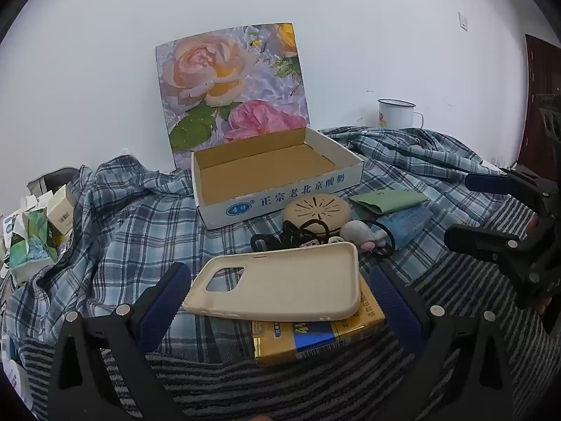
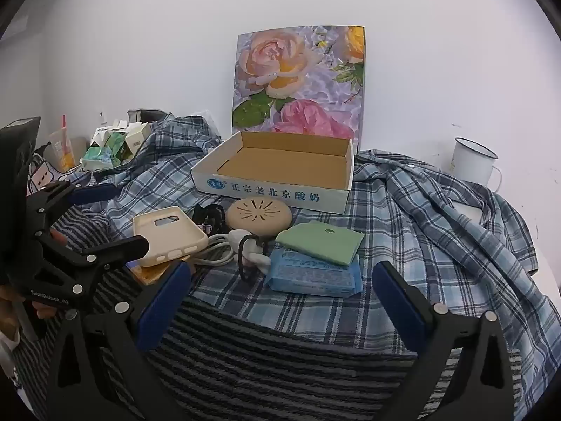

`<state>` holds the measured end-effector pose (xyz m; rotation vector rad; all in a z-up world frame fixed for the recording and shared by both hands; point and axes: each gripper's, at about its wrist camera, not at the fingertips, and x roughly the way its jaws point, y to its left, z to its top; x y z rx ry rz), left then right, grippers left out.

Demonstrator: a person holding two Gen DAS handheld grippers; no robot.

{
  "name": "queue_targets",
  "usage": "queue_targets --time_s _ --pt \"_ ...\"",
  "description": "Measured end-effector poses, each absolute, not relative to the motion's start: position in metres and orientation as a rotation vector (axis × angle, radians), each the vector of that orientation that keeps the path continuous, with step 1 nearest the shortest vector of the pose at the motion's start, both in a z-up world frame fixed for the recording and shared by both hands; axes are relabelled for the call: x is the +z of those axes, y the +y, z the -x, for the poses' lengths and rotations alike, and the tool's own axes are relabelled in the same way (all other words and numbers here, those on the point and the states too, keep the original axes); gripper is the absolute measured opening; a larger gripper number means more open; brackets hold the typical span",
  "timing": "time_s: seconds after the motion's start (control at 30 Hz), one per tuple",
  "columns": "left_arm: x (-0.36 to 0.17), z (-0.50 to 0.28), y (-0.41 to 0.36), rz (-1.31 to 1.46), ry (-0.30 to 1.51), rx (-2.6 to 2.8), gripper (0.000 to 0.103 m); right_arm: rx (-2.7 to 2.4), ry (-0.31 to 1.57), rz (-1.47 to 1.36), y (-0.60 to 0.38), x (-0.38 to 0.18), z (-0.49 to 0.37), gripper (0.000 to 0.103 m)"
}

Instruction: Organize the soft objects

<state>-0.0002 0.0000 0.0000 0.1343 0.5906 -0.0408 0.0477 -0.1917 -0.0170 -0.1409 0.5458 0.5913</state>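
Risk, judged from the layout: clipping the tall floral lid, propped upright at 12 o'clock behind the open yogurt carton, and tipping it shut. Also dragging the loose plaid shirt under everything, shifting the pile. Could nudge the cream phone case, perched tilted on a yellow box at 6 o'clock, off its edge. Smaller: snagging the black hair ties beside the round beige disc.

Left gripper low, level, spread wide either side of the case, not touching. Right gripper spread wide, empty, aimed at the blue wipes pack under the green pouch, 12 o'clock.
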Motion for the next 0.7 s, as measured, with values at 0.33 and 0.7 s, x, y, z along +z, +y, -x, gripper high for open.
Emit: queue_targets --time_s 0.33,0.7 --pt "0.0003 0.0017 -0.0001 -0.119 0.598 -0.046 0.103 0.587 0.546 0.183 -0.1874 -0.0194 -0.046 0.103" --pt "-0.0043 -0.0019 0.0002 -0.121 0.613 -0.045 0.103 0.593 0.554 0.177 -0.1875 -0.0183 -0.0483 0.103"
